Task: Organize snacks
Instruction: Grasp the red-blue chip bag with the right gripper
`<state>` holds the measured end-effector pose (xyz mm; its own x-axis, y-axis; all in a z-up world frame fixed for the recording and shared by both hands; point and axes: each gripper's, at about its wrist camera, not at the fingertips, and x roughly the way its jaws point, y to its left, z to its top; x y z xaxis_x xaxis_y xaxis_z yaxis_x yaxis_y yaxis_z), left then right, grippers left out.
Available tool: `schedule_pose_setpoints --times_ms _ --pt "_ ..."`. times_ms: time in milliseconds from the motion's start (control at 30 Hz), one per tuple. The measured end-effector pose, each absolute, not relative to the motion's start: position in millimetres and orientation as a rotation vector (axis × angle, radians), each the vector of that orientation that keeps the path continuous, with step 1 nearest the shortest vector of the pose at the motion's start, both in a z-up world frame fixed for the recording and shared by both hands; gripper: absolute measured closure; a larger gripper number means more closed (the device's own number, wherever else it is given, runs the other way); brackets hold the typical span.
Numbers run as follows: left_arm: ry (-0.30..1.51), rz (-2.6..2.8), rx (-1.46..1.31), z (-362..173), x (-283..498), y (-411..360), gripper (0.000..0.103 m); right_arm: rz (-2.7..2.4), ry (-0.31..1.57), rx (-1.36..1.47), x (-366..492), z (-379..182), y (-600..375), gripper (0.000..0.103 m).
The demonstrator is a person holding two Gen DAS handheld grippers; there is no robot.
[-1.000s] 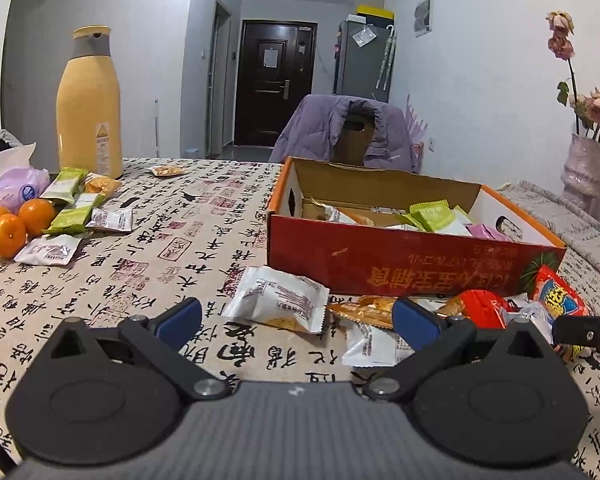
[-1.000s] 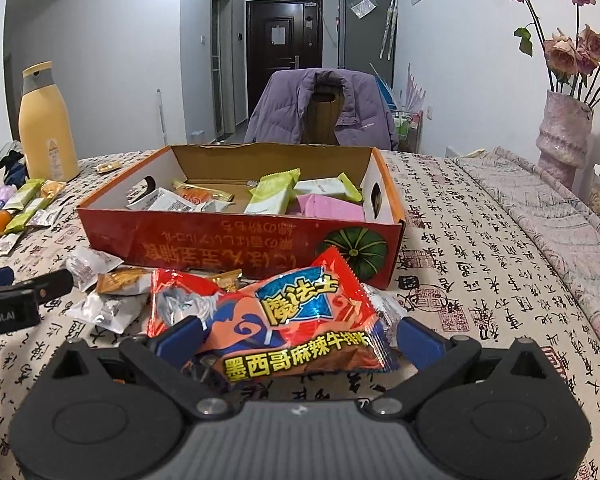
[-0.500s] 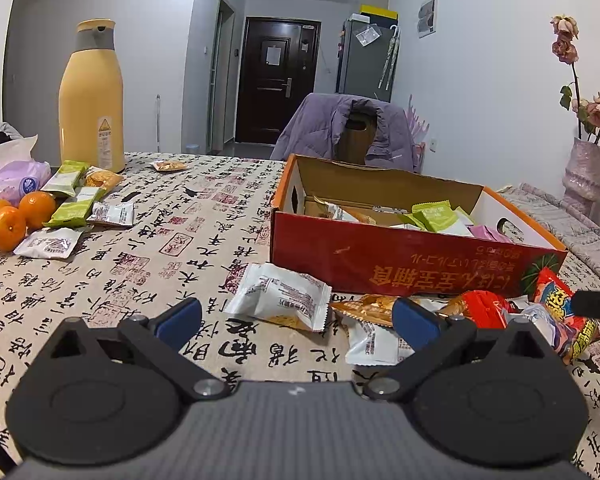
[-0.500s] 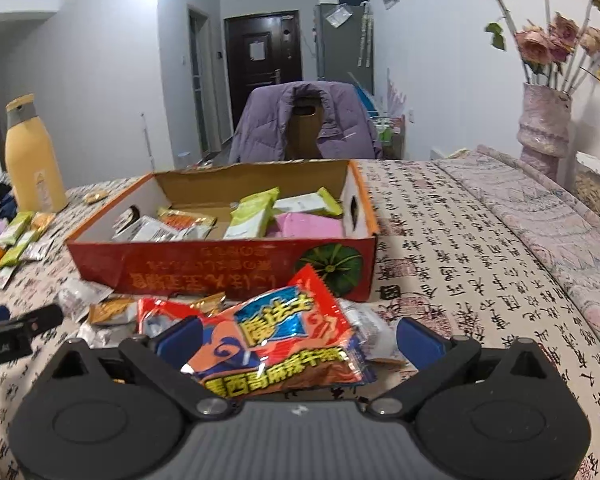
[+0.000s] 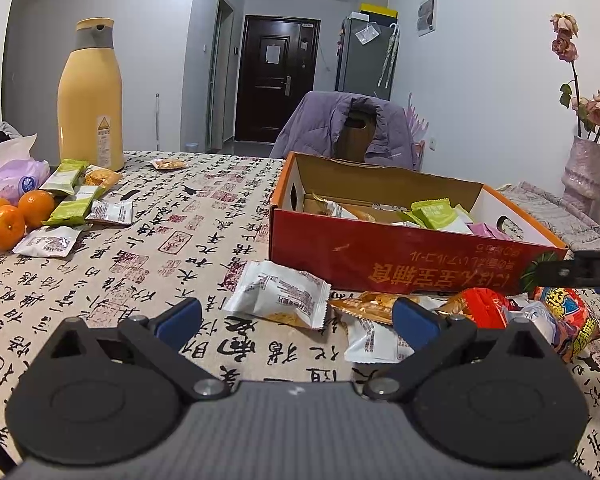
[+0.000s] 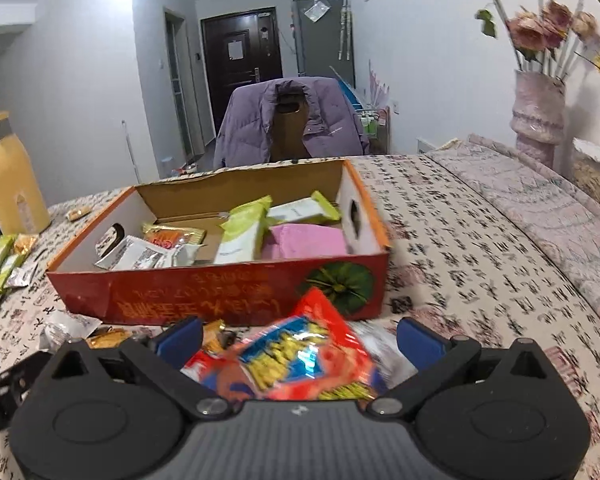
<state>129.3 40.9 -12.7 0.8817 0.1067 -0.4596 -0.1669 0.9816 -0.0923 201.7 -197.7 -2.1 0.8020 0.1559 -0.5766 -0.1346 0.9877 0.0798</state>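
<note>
A red cardboard box (image 5: 400, 260) (image 6: 220, 300) holds several green, pink and white snack packets. Loose packets lie in front of it: a white packet (image 5: 278, 300), an orange one (image 5: 372, 304) and a red chip bag (image 5: 568, 320) (image 6: 300, 360). My left gripper (image 5: 296, 320) is open just short of the white packet, with nothing between its fingers. My right gripper (image 6: 298, 338) is open too, and the red chip bag lies blurred between its fingers, not clamped. One right finger (image 5: 580, 272) shows above that bag in the left wrist view.
A yellow bottle (image 5: 90, 96) stands at the far left, with oranges (image 5: 16, 216) and several green and white packets (image 5: 76, 204) near it. A chair with a purple jacket (image 6: 292, 120) sits behind the box. A vase of flowers (image 6: 538, 112) stands at the right.
My right gripper has risen and moved forward over the red chip bag, so more of the box's inside shows. My left gripper has barely moved.
</note>
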Motion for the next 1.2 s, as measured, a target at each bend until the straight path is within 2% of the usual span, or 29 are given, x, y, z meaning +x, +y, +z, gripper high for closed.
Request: schedule_pose_setpoints --times_ms 133,467,1200 --pt "0.470 0.138 -0.134 -13 129 41 0.000 0.181 0.631 -0.103 198 -10 -171 0.000" --pt "0.467 0.132 -0.149 -13 127 43 0.000 0.193 0.599 -0.204 164 -19 -183 0.000" --pt "0.468 0.141 -0.157 -13 126 45 0.000 0.149 0.653 -0.071 138 -42 -227 0.000"
